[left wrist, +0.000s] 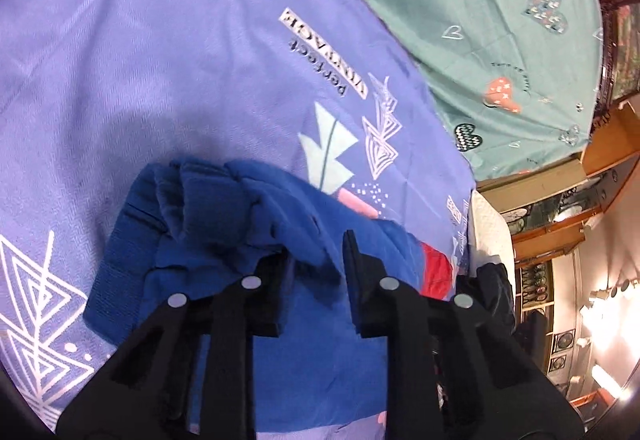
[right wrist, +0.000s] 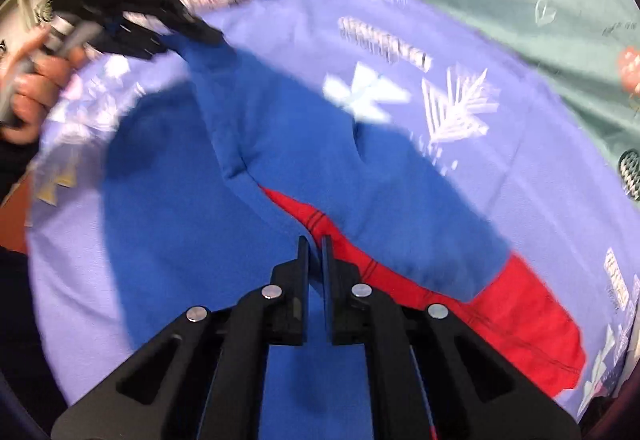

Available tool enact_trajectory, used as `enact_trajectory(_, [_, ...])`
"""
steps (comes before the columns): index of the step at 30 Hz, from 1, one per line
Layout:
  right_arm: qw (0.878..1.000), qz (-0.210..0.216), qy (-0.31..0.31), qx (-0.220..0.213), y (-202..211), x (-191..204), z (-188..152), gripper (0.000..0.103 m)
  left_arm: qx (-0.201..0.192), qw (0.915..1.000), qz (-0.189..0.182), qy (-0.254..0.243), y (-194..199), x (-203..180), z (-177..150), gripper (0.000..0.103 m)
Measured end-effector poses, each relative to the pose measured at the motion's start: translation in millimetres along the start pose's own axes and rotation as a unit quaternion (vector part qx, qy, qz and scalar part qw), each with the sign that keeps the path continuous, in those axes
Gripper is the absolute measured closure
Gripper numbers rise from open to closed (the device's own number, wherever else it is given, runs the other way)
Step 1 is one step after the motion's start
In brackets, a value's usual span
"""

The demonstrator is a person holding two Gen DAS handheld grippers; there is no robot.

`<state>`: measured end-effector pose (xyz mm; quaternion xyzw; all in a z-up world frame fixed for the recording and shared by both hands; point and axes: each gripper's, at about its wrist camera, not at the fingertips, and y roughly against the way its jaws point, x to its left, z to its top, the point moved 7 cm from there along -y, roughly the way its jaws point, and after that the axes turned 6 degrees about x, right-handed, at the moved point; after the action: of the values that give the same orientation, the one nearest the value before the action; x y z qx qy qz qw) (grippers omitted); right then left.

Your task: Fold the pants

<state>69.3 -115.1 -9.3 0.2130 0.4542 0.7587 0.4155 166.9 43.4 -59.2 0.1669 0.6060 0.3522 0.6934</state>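
The blue pants (right wrist: 280,168) lie across the lavender printed bedsheet (left wrist: 140,60), one leg draped over the other, with the red cuffs (right wrist: 520,320) at the near right in the right wrist view. In the left wrist view the waistband end (left wrist: 224,208) is bunched into soft ridges, not flat.

Your left gripper (left wrist: 316,260) stands with its fingers spread wide over that bunched cloth, gripping nothing. If you close here, you may pinch only the top ridge and leave the lower layer behind, so the fold comes out crooked.

Your right gripper (right wrist: 315,252) has its fingers drawn nearly together with a thin gap between them. Blue cloth sits right under them, but I cannot tell whether any fabric is caught in that gap. If it is not, a lift would bring up nothing. If only a thin edge is pinched, it could slip out partway.

The right view is blurred with motion, and a fast sweep could drag the crossed legs further askew.

The teal heart-print sheet (left wrist: 500,20) lies beyond, well apart from the pants.
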Motion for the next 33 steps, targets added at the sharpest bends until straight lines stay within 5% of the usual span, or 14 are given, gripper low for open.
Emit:
enact_trajectory(5, [0.999, 0.037, 0.003, -0.032, 52, 34, -11, 0.098, 0.006, 0.9999, -0.005, -0.011, 17, 8, -16, 0.081])
enact_trajectory(11, [0.996, 0.087, -0.013, 0.008, 17, 81, -55, 0.098, 0.021, 0.9996, 0.017, -0.003, 16, 44, -41, 0.082])
enact_trajectory(15, [0.992, 0.112, -0.051, 0.017, 3, 82, -65, 0.097, 0.021, 0.9991, 0.035, 0.009, 12, 60, -48, 0.083])
enact_trajectory(21, [0.991, 0.124, -0.037, -0.017, 38, 84, -54, 0.097, -0.016, 0.9981, 0.056, -0.021, 36, 41, -59, 0.083])
enact_trajectory(27, [0.989, 0.14, -0.052, 0.022, 3, 86, -71, 0.098, 0.022, 0.9969, 0.075, 0.006, -5, 68, -66, 0.076])
enact_trajectory(31, [0.989, 0.136, -0.056, 0.016, 8, 87, -73, 0.097, 0.002, 0.9975, 0.071, -0.004, -9, 61, -56, 0.071])
enact_trajectory(33, [0.989, 0.135, -0.06, 0.014, 11, 85, -74, 0.097, -0.023, 0.9968, 0.073, -0.021, 1, 50, -51, 0.092])
